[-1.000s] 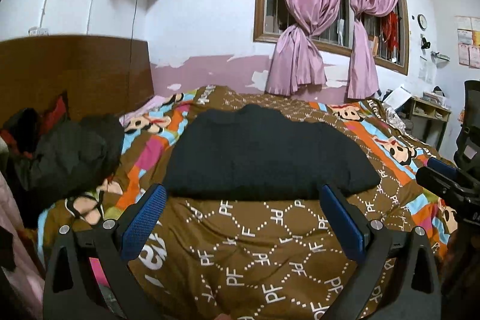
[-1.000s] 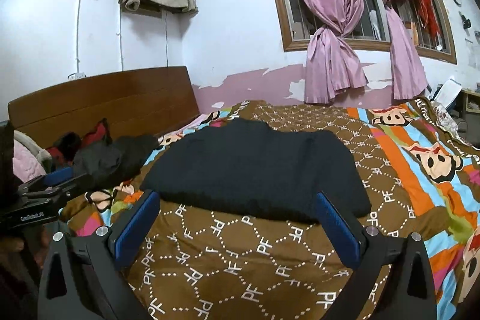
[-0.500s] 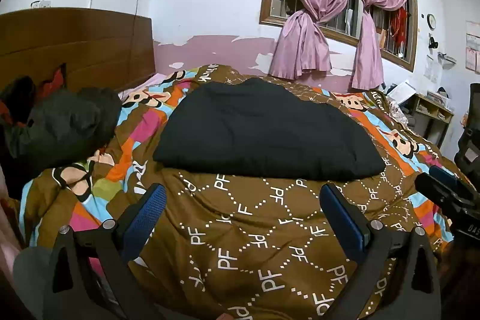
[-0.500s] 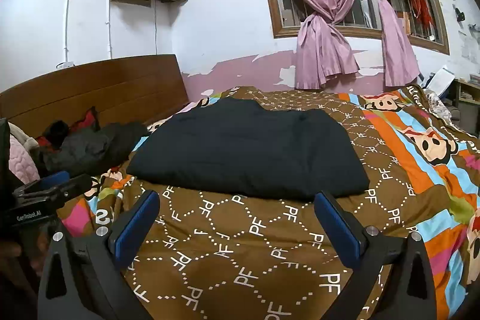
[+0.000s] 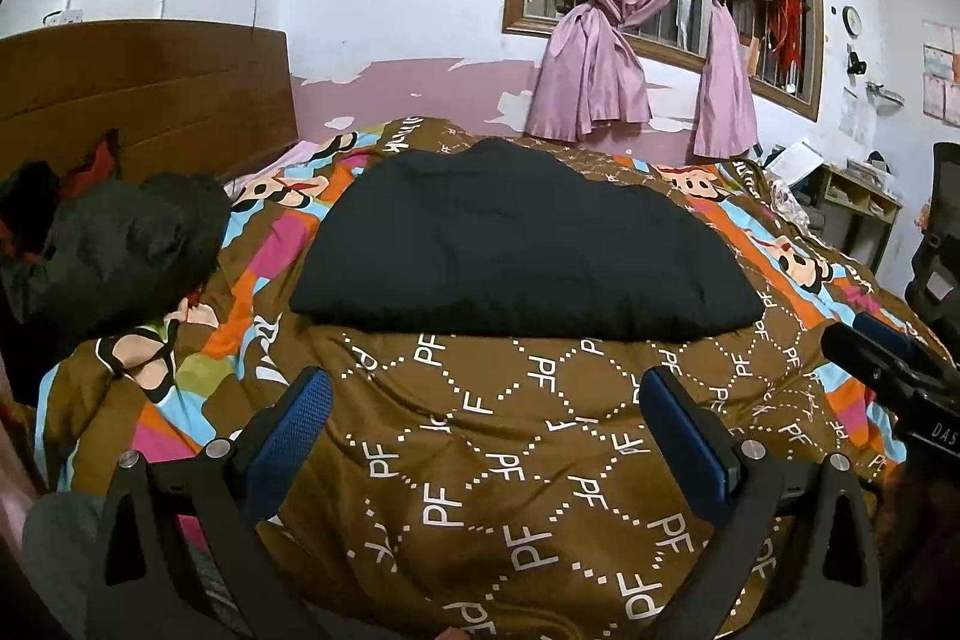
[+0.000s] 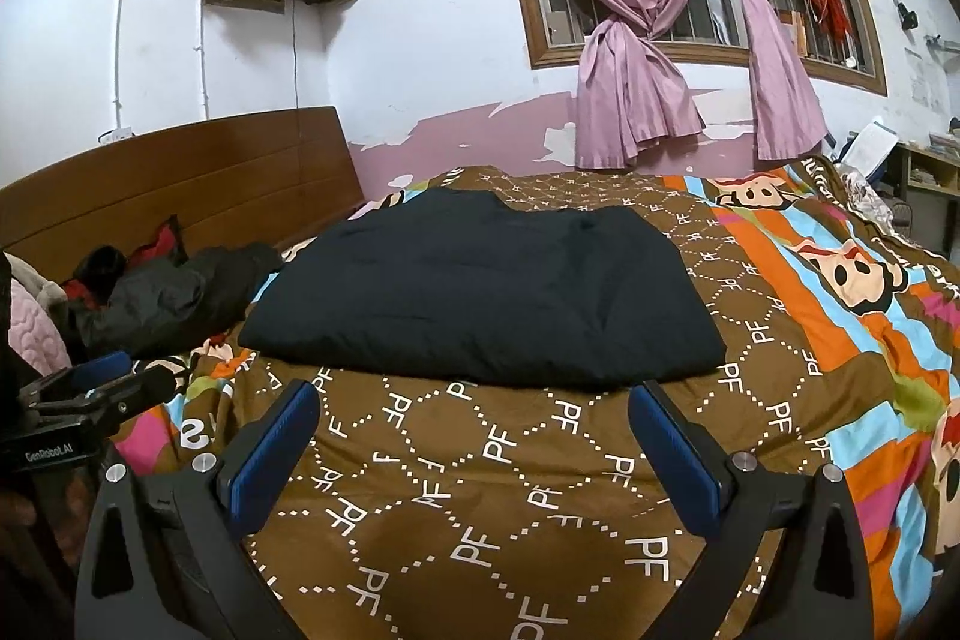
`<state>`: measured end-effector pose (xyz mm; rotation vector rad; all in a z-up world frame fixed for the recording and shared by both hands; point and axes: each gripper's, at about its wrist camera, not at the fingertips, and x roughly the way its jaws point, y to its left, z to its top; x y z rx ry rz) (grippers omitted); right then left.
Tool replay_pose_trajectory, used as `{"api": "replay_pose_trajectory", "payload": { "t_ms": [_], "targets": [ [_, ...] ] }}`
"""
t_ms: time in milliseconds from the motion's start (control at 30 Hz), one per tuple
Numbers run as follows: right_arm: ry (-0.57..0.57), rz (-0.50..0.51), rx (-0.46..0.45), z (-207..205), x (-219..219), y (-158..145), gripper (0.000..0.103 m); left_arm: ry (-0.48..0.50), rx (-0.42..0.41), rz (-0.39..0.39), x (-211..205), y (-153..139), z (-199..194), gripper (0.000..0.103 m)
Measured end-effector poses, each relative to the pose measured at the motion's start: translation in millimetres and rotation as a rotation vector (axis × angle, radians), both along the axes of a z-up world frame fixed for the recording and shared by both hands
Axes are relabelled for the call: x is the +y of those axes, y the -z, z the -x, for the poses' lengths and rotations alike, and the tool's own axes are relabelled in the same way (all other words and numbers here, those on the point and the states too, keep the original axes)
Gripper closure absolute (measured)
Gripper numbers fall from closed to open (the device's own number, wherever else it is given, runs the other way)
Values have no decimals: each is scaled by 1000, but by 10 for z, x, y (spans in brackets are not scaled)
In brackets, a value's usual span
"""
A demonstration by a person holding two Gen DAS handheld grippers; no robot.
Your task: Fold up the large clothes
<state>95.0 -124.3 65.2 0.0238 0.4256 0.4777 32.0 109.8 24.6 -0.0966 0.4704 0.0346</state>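
A bed [image 5: 540,490] is filling both views, its brown patterned quilt [image 6: 480,490] running from the near edge back to the wall under the window, with a wooden headboard [image 6: 180,178] standing along its left edge. A folded black garment [image 5: 516,250] is lying flat in the middle of the quilt, its straight near edge sitting across the bed and bare quilt showing on every side of it. The widest open stretch is lying between that near edge and the bed's near edge. A heap of dark clothes [image 5: 108,244] is crowding the near-left corner by the headboard, apart from the folded piece. The left gripper [image 5: 486,424] is hovering over the open stretch with its jaws spread wide, holding nothing. The right gripper [image 6: 474,436] is doing likewise, spread and empty, its tips just short of the garment's near edge.
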Motion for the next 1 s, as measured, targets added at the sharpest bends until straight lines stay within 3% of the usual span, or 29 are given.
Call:
{"api": "replay_pose_trajectory", "payload": {
  "t_ms": [1000],
  "targets": [
    [-3,0,10,-8,-34,21,0,1,-1,-14,-31,7,10,3]
  ]
}}
